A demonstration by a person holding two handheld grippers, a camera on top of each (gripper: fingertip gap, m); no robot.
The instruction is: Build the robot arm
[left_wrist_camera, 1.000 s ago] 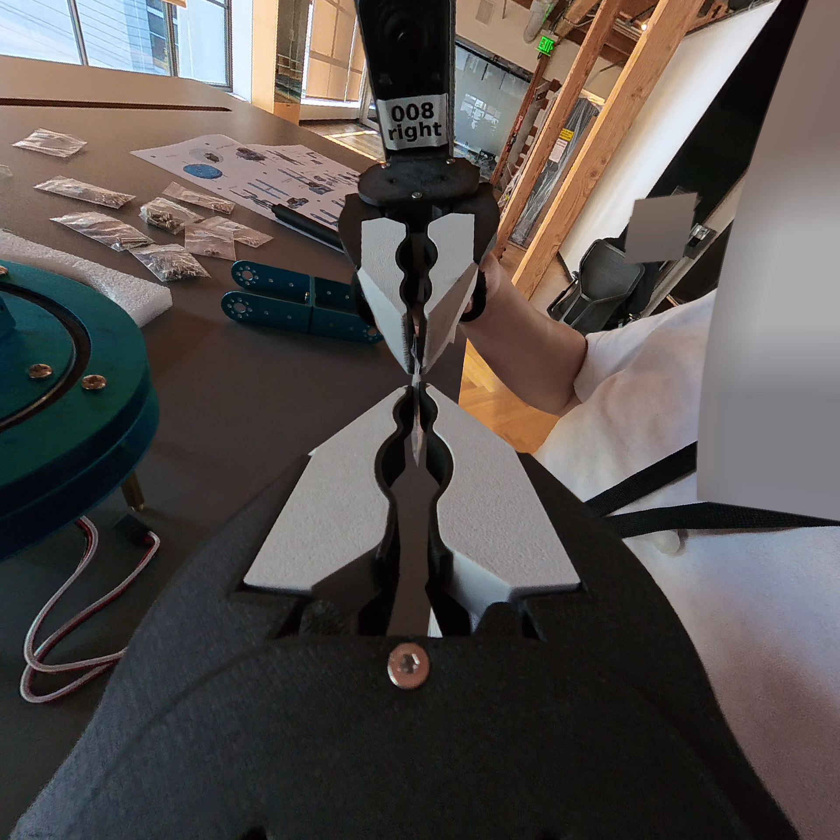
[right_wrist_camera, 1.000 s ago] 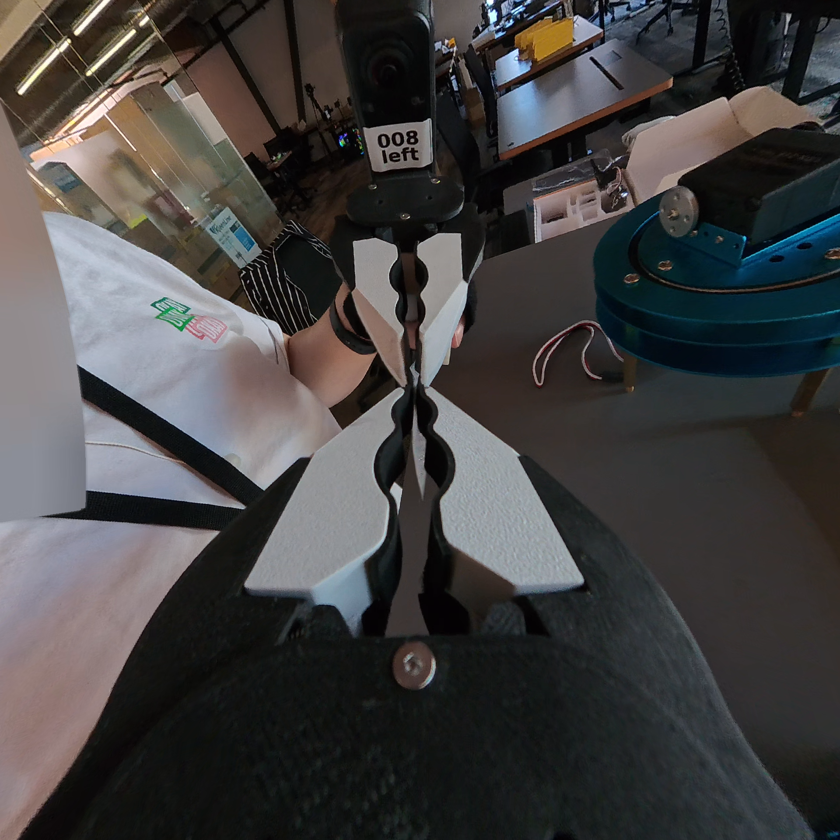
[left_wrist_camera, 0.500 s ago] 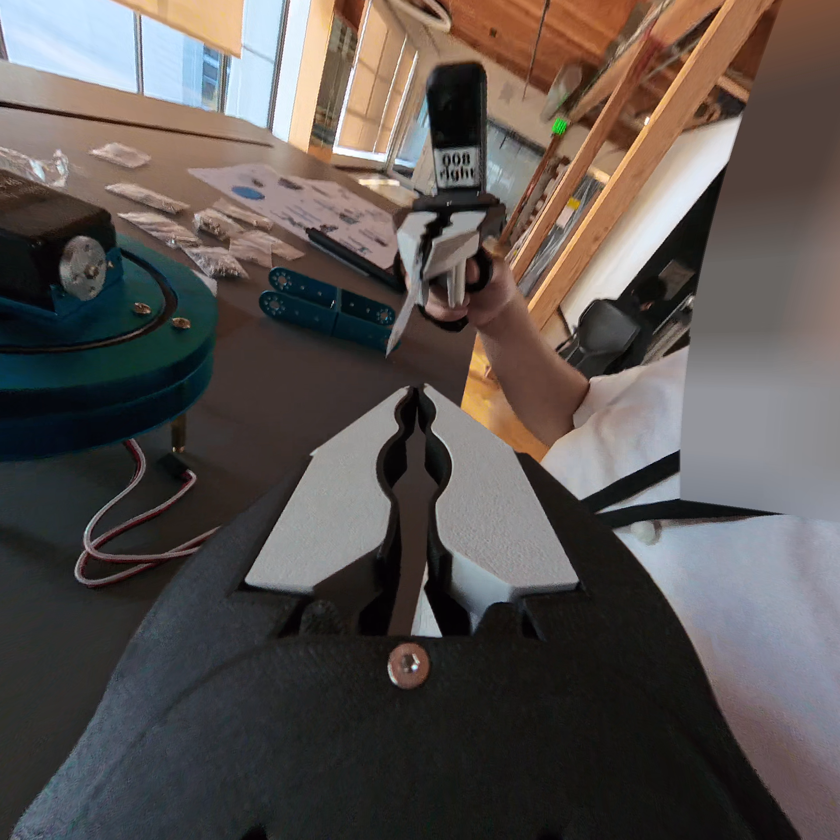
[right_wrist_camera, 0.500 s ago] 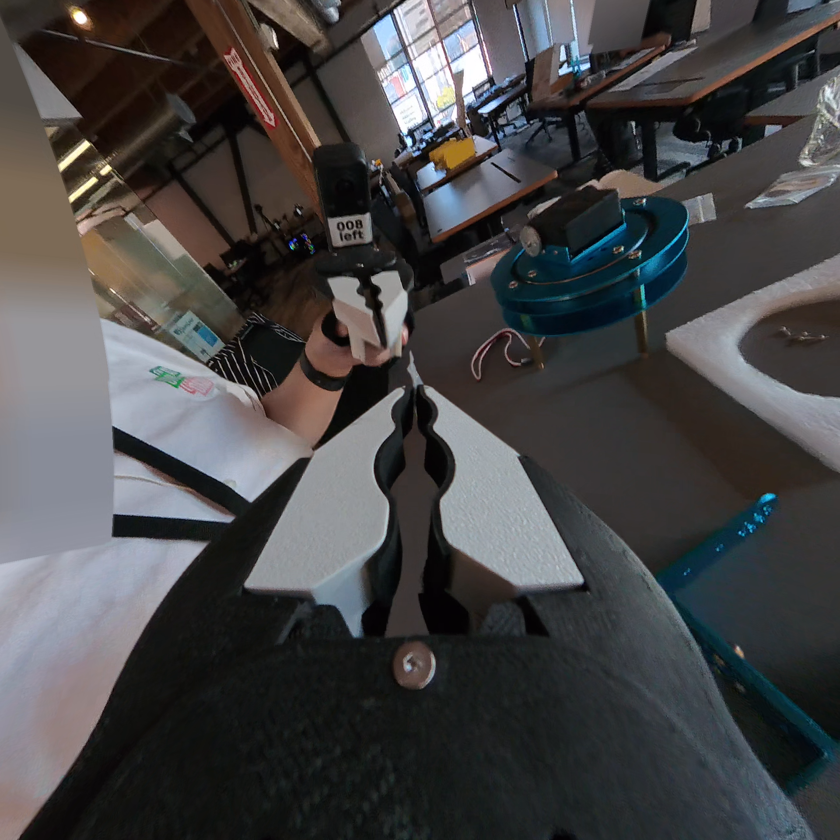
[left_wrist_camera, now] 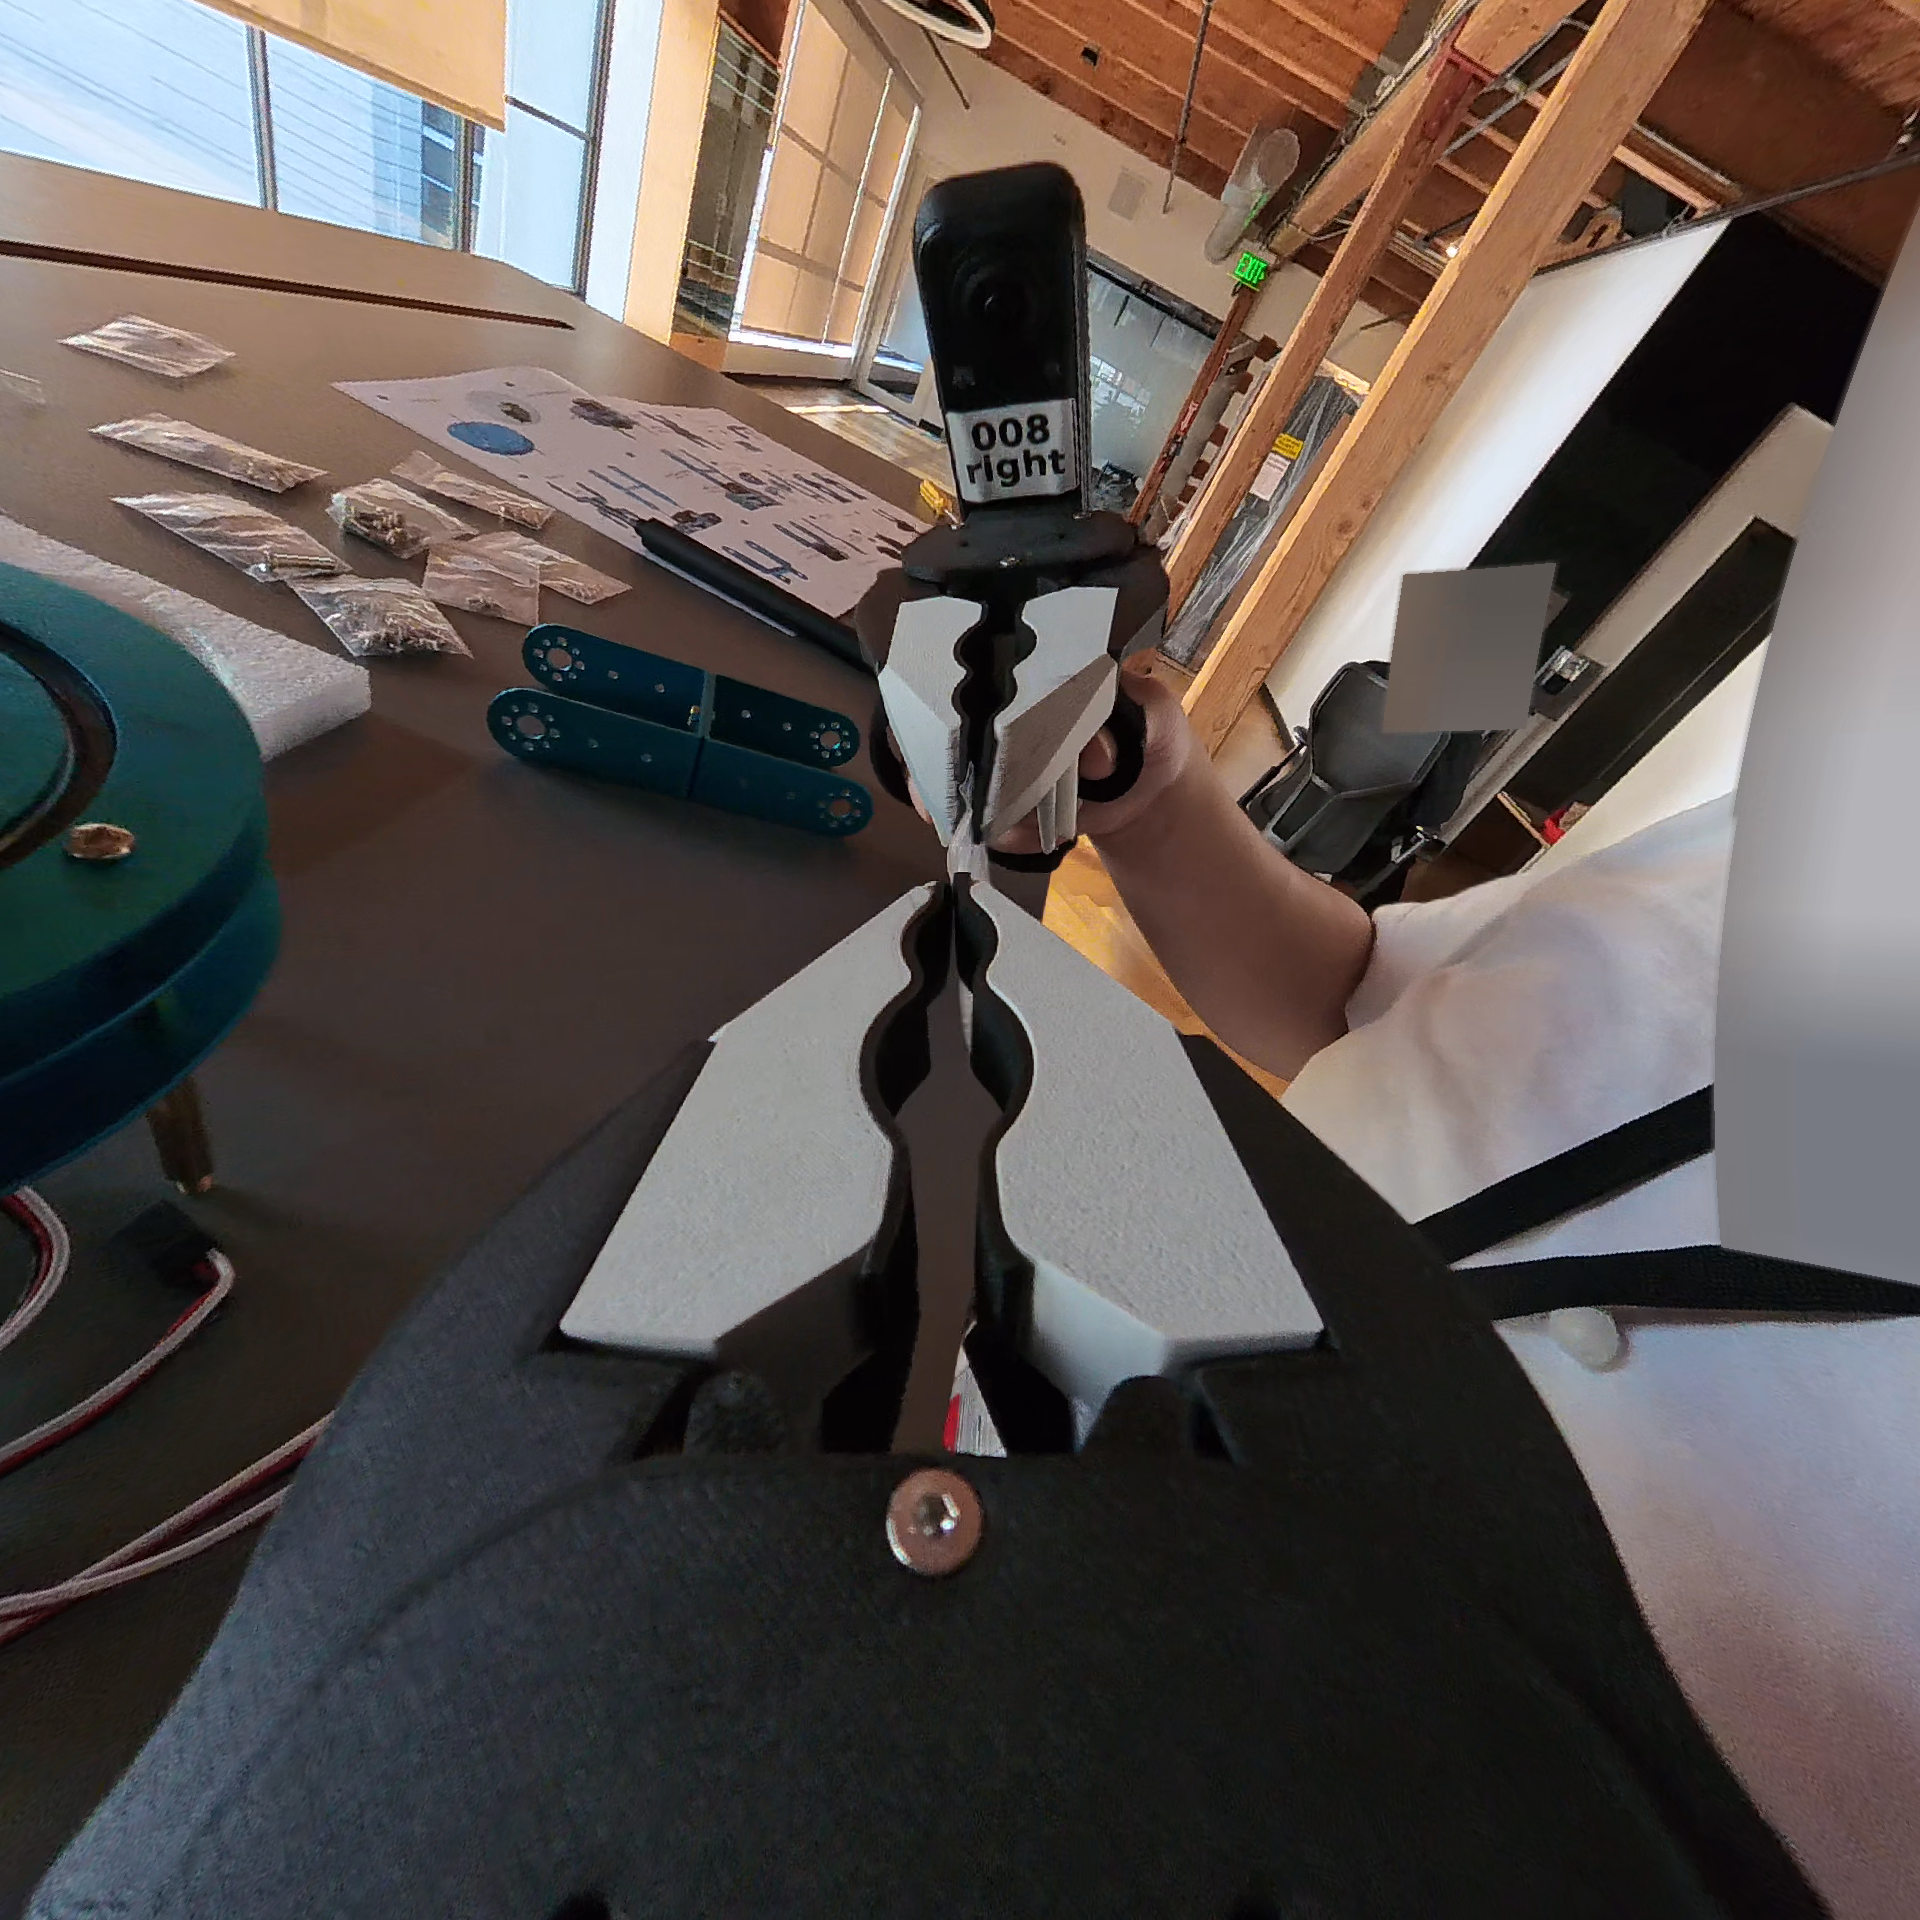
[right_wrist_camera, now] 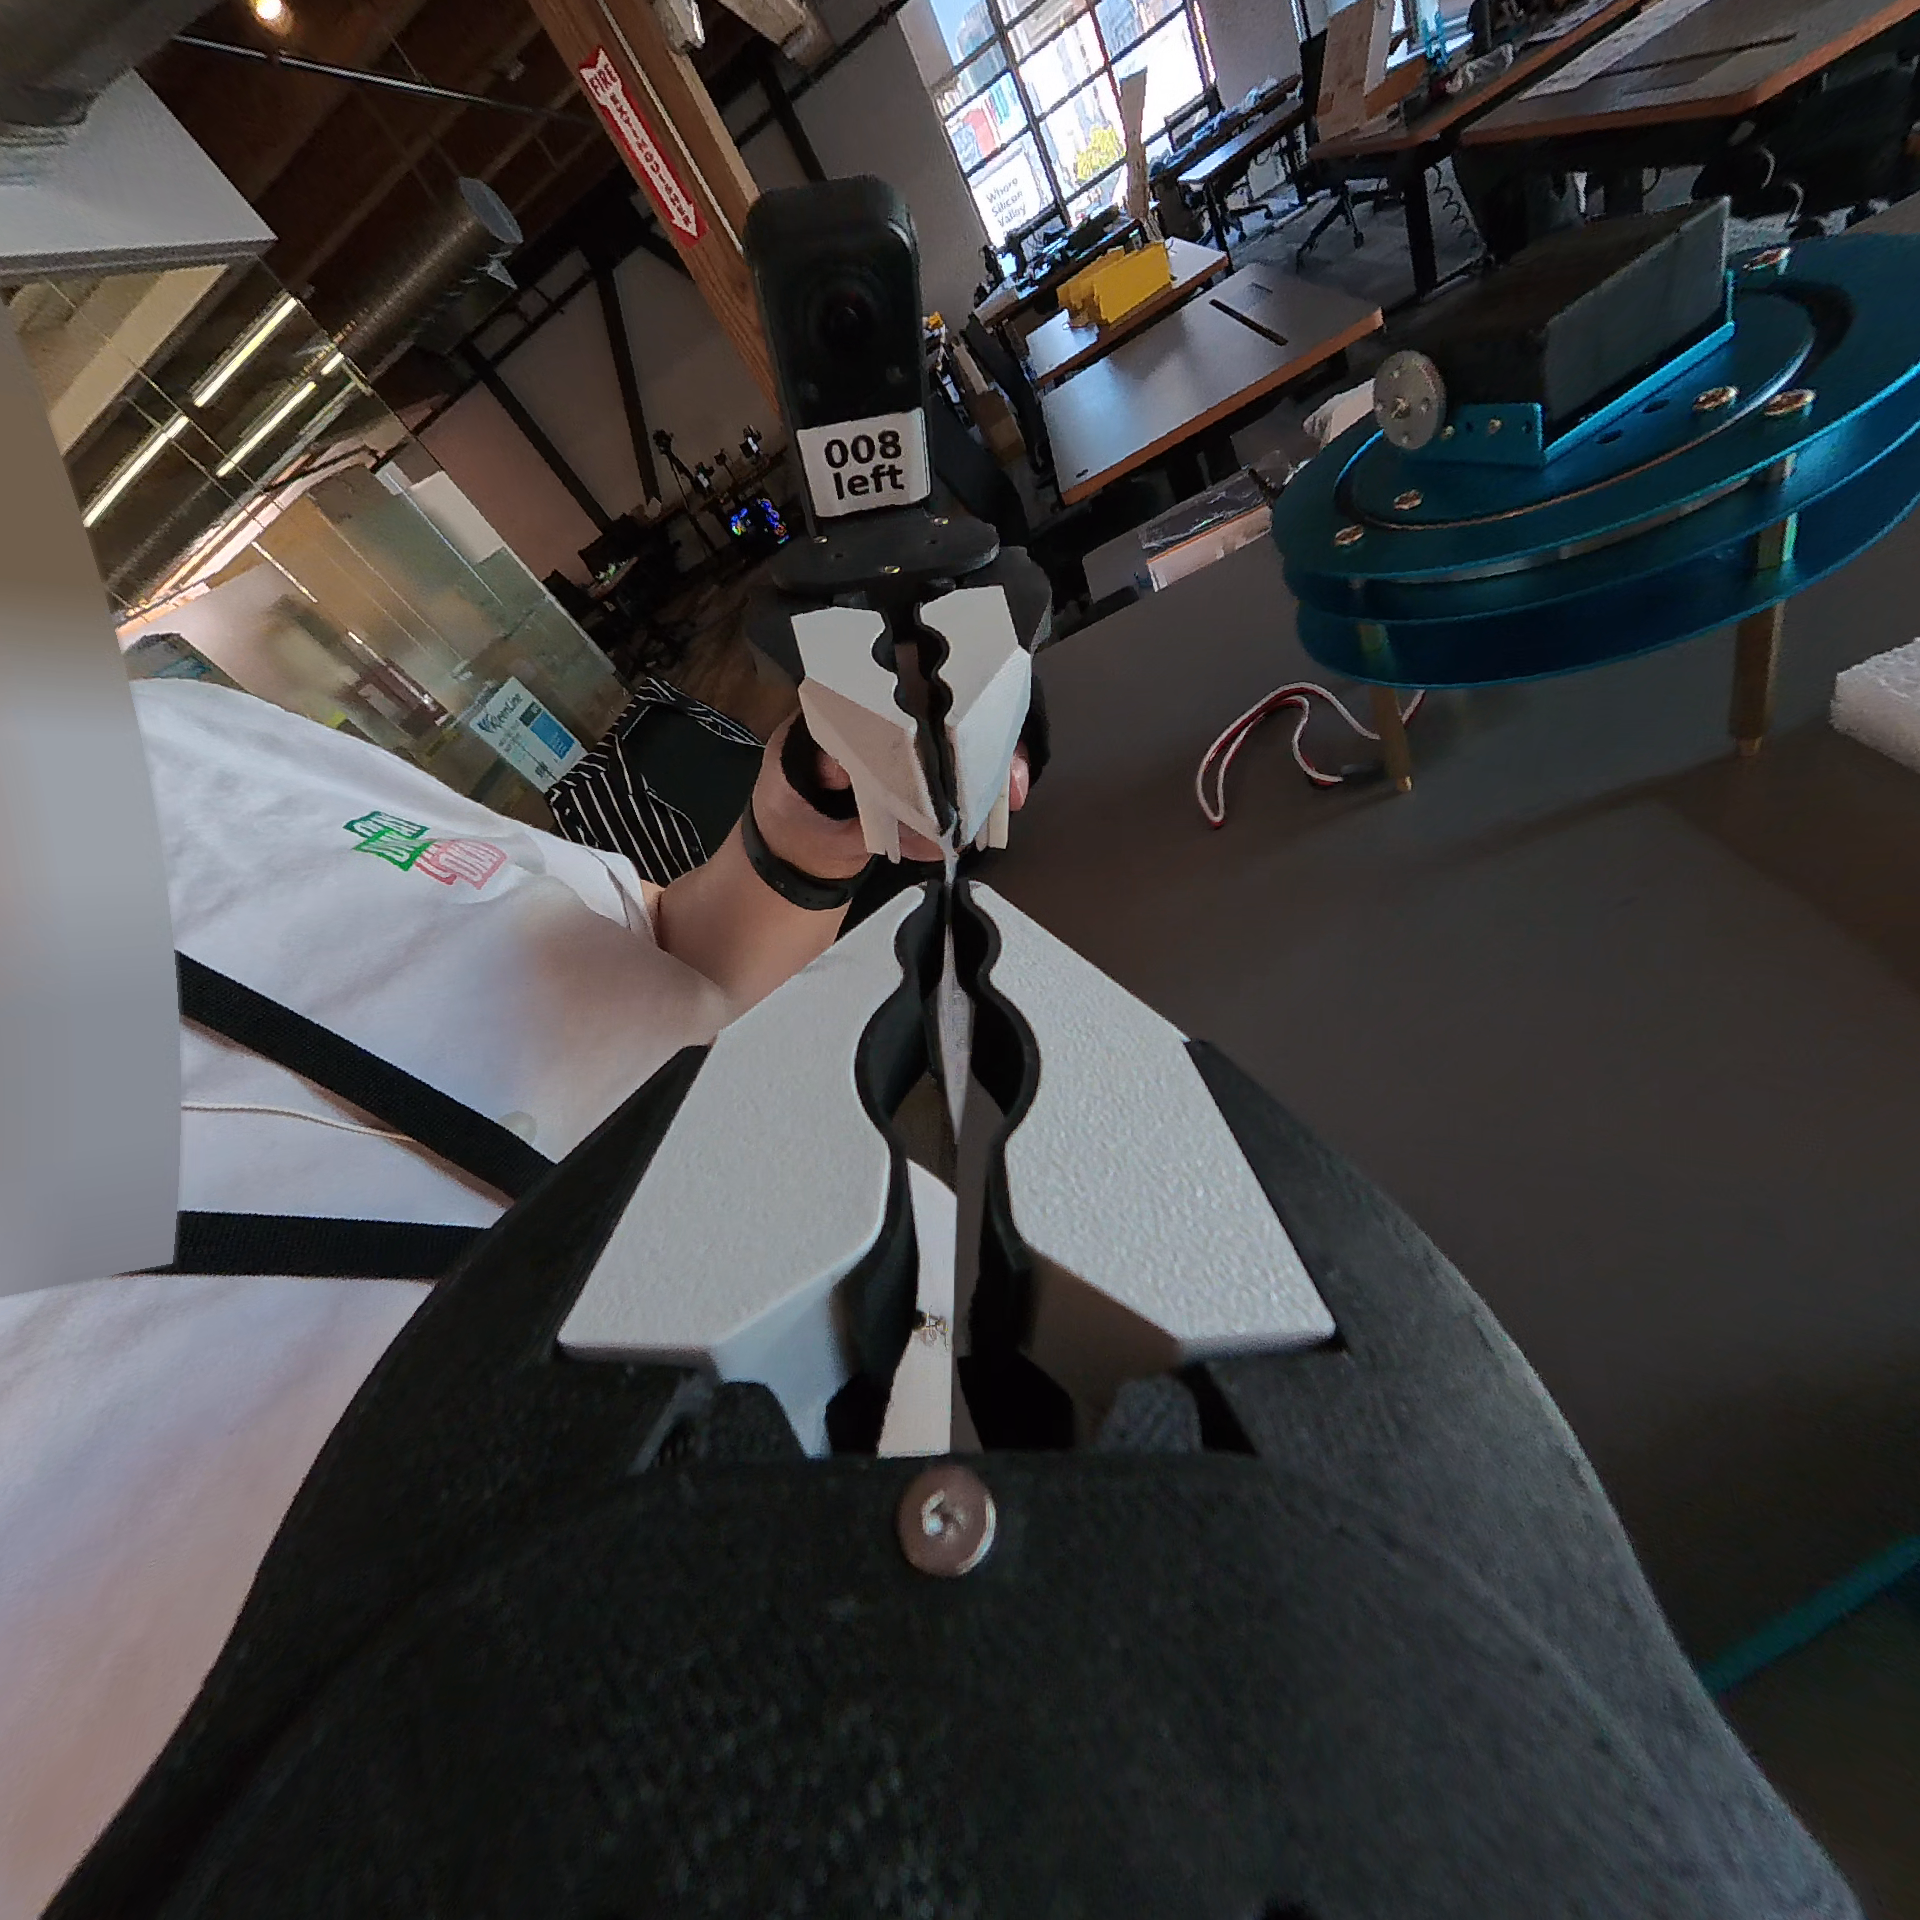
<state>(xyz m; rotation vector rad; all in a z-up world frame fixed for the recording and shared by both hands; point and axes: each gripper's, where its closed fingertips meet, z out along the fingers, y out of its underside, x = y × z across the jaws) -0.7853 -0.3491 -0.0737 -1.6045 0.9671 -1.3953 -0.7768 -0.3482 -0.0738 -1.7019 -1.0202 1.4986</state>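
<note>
Above the near edge of the dark table [left_wrist_camera: 499, 966], the left gripper [left_wrist_camera: 951, 894] and the right gripper [right_wrist_camera: 951, 888] point at each other tip to tip, each with its jaws closed. A thin clear plastic bag [right_wrist_camera: 951, 997] runs between them: the right gripper pinches it along its length, and the left gripper appears to pinch the other end, though that end is too slim to be sure of. Such a bag looks light, limp and slippery, likely to tear if pulled hard, and best held flat near an edge. To the left in the left wrist view stands a round teal base [left_wrist_camera: 125, 852] on short legs with a red and white wire [left_wrist_camera: 125, 1320] under it. Farther off lie two blue metal brackets [left_wrist_camera: 675, 727], several small bags of screws [left_wrist_camera: 384, 613], a printed sheet [left_wrist_camera: 644, 468], a black pen [left_wrist_camera: 727, 582] and a white foam block [left_wrist_camera: 281, 675]. None of these lies between the grippers; the person's white shirt [left_wrist_camera: 1558, 1039] is close on the right.
</note>
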